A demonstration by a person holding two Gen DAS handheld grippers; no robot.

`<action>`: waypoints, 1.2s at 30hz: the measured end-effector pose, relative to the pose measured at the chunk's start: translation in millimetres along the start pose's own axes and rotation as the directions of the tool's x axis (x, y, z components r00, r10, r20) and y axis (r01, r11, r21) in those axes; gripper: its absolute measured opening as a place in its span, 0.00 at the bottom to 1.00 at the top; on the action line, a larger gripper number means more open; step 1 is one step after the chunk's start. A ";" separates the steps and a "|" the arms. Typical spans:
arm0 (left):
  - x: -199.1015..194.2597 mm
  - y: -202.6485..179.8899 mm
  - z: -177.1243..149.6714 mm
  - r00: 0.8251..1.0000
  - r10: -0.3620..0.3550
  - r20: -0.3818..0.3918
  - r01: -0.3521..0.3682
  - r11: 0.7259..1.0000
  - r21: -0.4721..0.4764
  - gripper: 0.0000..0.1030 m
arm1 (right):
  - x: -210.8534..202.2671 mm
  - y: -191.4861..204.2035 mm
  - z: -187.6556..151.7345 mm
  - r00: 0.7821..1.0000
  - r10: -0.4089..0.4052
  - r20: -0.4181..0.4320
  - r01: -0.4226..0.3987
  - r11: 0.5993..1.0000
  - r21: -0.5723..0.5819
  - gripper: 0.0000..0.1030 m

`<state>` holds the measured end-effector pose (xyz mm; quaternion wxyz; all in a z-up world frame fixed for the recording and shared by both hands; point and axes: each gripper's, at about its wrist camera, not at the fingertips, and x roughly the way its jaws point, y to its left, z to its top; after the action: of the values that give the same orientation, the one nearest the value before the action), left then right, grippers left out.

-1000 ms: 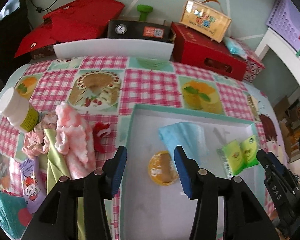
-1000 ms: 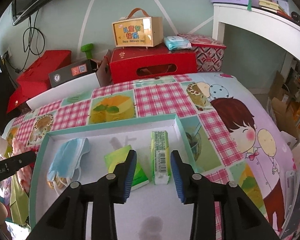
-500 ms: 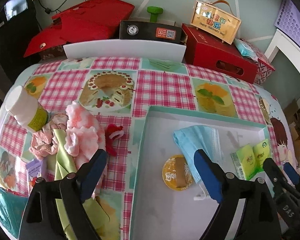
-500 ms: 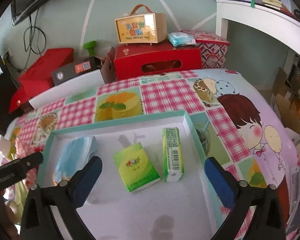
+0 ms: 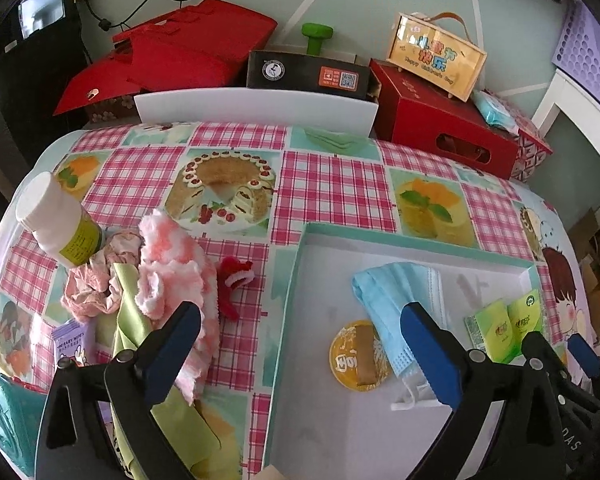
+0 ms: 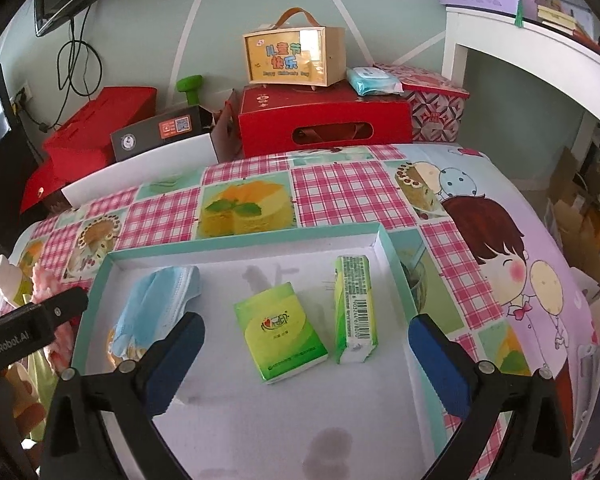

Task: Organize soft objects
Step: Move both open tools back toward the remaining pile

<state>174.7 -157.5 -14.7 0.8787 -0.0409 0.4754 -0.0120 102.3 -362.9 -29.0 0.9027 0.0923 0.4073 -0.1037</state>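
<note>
Both jaws released wide, nothing between them. Left gripper point(image 5: 300, 344) hangs over the left wall of the tray point(image 5: 296, 264), one blue pad over the soft pile, the other over the tray floor. Right gripper point(image 6: 306, 354) hangs over the tray's near half.

In the tray (white floor, teal rim): blue face mask point(image 6: 156, 304) at the left, its lower end lying over a round yellow packet point(image 5: 358, 356); green tissue pack point(image 6: 280, 332) lying flat mid-tray; second green tissue pack point(image 6: 354, 308) just beside it on the right, standing on its edge, barcode up, near the right wall. The two packs are close, cannot tell if touching.

Still outside on the table point(image 5: 332, 184), left of the tray: fluffy pink-white cloth point(image 5: 172, 268), crumpled pink cloth point(image 5: 92, 292), green cloth point(image 5: 130, 316) between and under them, small red item point(image 5: 234, 276) just beside the tray wall, baby wipes pack point(image 5: 70, 342), tilted white-capped bottle point(image 5: 58, 224).
</note>
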 end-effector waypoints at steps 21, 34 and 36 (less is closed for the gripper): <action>-37.5 113.0 7.4 0.980 0.189 0.070 -0.171 0.963 -0.208 0.97 | -6.8 41.8 -1.8 0.995 0.086 -0.059 -0.087 0.996 -0.020 1.00; -54.8 185.2 1.2 0.939 0.324 0.112 -0.269 0.900 -0.344 0.98 | -7.6 134.3 -20.5 0.967 0.233 -0.098 -0.248 0.952 -0.178 1.00; -57.1 191.1 1.6 0.937 0.328 0.121 -0.269 0.897 -0.351 0.98 | -9.5 148.8 -22.9 0.961 0.257 -0.100 -0.272 0.942 -0.198 1.00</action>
<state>141.3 36.5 18.0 0.8894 -0.1139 0.3915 0.2066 118.8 -213.0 -24.5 0.8976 0.0542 0.4325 0.0655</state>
